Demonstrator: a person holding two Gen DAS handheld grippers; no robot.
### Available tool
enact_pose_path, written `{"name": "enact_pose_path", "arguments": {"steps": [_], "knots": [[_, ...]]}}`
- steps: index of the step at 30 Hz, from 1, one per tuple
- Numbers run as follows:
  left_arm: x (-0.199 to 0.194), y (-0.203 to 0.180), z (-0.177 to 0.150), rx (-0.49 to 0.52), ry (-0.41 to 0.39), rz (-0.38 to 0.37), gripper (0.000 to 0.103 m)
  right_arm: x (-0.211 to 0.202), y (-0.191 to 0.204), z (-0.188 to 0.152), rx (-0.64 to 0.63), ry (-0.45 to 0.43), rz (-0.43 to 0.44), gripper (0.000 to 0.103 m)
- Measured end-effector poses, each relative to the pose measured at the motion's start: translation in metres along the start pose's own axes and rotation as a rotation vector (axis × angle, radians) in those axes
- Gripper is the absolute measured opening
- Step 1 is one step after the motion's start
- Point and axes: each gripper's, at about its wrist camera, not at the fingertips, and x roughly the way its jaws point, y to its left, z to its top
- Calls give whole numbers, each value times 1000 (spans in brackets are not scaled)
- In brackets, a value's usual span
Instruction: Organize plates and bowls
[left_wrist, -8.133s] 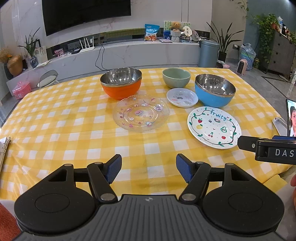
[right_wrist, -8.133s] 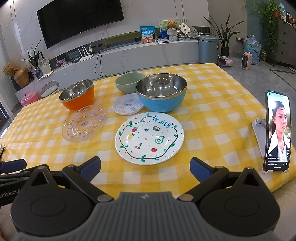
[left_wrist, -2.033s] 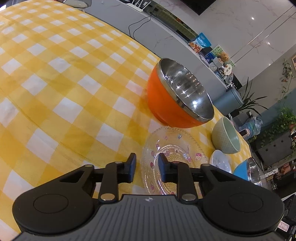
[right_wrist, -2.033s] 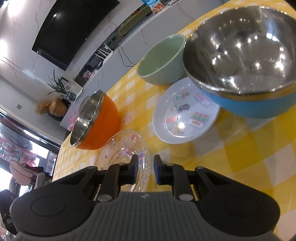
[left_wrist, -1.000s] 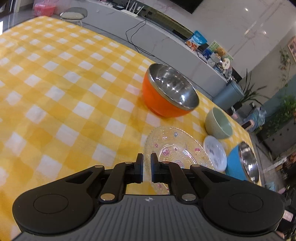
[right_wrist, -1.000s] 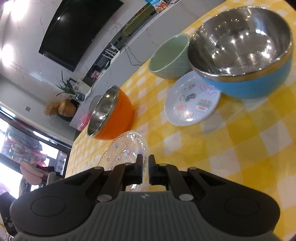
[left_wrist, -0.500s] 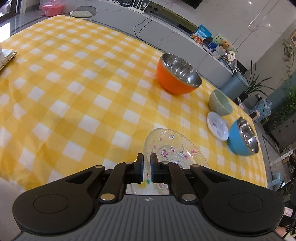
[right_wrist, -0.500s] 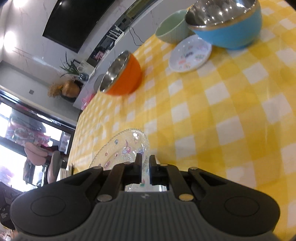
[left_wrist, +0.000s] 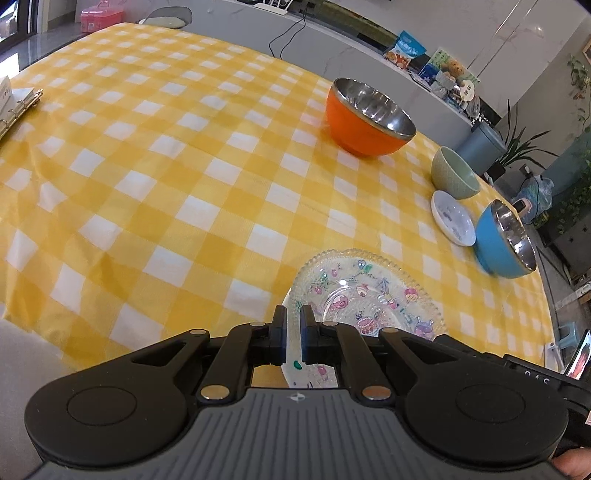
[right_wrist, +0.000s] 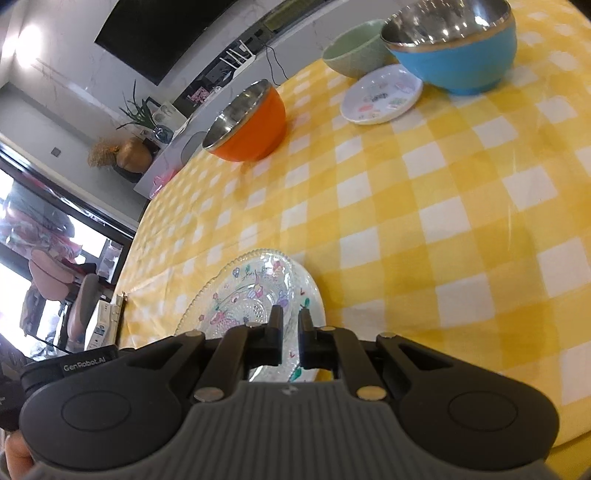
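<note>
My left gripper is shut on the near rim of the clear glass plate with cartoon stickers. My right gripper is shut on the opposite rim of the same glass plate. A white plate edge with green drawing shows under the glass one. Far across the yellow checked table stand an orange bowl, a green bowl, a small white plate and a blue bowl. They also show in the right wrist view: orange bowl, green bowl, small plate, blue bowl.
A ring binder lies at the table's left edge. A phone on a stand sits at the right edge. A TV wall and low cabinet run behind the table.
Both grippers closed on the glass plate and carried it away from the bowls toward the near side of the table, where it now sits over the white fruit plate.
</note>
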Motion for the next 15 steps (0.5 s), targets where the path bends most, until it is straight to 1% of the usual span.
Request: {"name": "enact_pose_path", "arguments": {"steps": [5, 7, 8, 9, 11, 15], "knots": [[1, 0, -3, 14, 11, 15, 4, 0, 3, -4, -24, -3, -24, 5], [1, 0, -3, 13, 7, 10, 0, -1, 5, -5, -41, -9, -35, 5], [0, 0, -3, 14, 3, -12, 0, 0, 5, -5, -49, -10, -38, 4], [-1, -1, -4, 22, 2, -19, 0, 0, 7, -5, -60, -10, -38, 4], [0, -4, -5, 38, 4, 4, 0, 2, 9, -7, -76, -5, -42, 5], [0, -1, -4, 19, -2, -6, 0, 4, 9, -8, -87, -4, -67, 5]]}}
